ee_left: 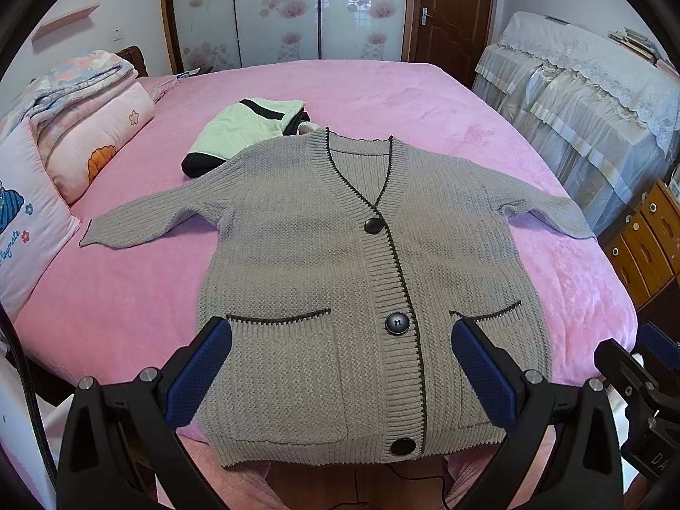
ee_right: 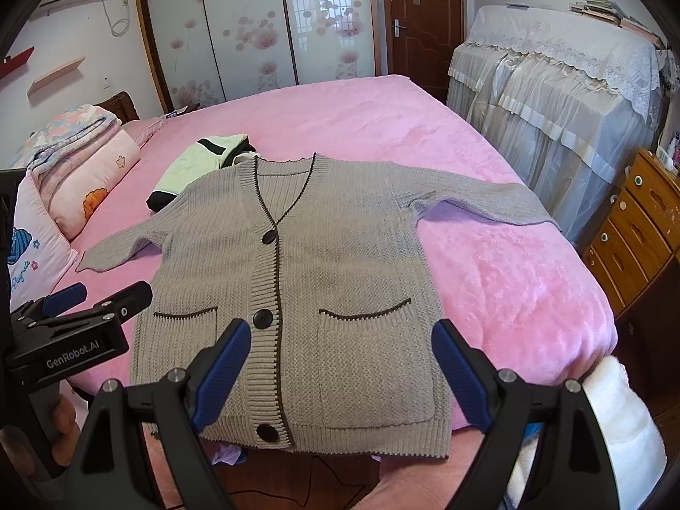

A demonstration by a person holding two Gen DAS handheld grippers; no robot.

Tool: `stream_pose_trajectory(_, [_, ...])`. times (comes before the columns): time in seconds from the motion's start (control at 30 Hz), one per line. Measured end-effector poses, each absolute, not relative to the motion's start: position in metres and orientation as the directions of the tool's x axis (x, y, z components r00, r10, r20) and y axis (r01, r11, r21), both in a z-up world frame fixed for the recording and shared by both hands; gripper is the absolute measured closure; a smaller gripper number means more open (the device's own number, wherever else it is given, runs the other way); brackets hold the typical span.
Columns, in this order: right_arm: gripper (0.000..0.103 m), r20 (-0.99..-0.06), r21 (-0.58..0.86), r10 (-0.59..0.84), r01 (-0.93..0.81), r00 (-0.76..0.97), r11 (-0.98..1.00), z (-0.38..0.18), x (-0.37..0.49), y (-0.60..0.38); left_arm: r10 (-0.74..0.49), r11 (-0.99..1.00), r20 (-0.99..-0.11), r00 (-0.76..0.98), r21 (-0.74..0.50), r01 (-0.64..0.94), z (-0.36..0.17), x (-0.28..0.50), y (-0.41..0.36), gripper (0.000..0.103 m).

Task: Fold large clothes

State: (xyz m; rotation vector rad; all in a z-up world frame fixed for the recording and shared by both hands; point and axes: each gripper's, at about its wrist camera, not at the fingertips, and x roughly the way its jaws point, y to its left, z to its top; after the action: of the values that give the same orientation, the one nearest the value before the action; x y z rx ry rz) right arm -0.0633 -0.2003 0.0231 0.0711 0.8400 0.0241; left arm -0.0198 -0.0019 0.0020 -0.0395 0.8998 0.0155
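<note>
Grey chunky-knit V-neck cardigan with dark piping and three black buttons lies face up and buttoned on the pink plush bed cover, both sleeves spread out to the sides, hem at the near edge of the bed and slightly overhanging it. Nothing folded yet.

Left gripper: jaws spread wide, blue pads empty, hovering above the lower front around the middle button. Right gripper: likewise released and empty, above the right-hand pocket. Neither appears to touch the knit.

Behind the collar: a folded pale green and black garment, its near edge just under or touching the cardigan's shoulder; cannot tell which. Folded floral quilts and pillows at the far left, well apart.

Handling estimate:
- Thick, soft, loose knit; likely moderately heavy for a garment, will sag and stretch if lifted from one point.
- Plush cover probably gives friction, so dragging would bunch it; lifting is better.
- Ribbed edges (cuffs, hem, button band) look firmest and should pinch best.

Suggested holds: left sleeve cuff and right sleeve cuff to bring the sleeves across the chest, then the two hem corners to fold upward towards the collar.
</note>
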Motion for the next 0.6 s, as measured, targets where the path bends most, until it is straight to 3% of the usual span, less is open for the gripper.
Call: stream_pose_trajectory(0.6, [0.015, -0.753, 0.103, 0.096, -0.027, 0.651, 0.994, 0.006, -0.036, -0.226, -0.031, 0.999, -0.805, 0.592, -0.039, 0.0, -0.003, 0.0, -0.023, 0.0])
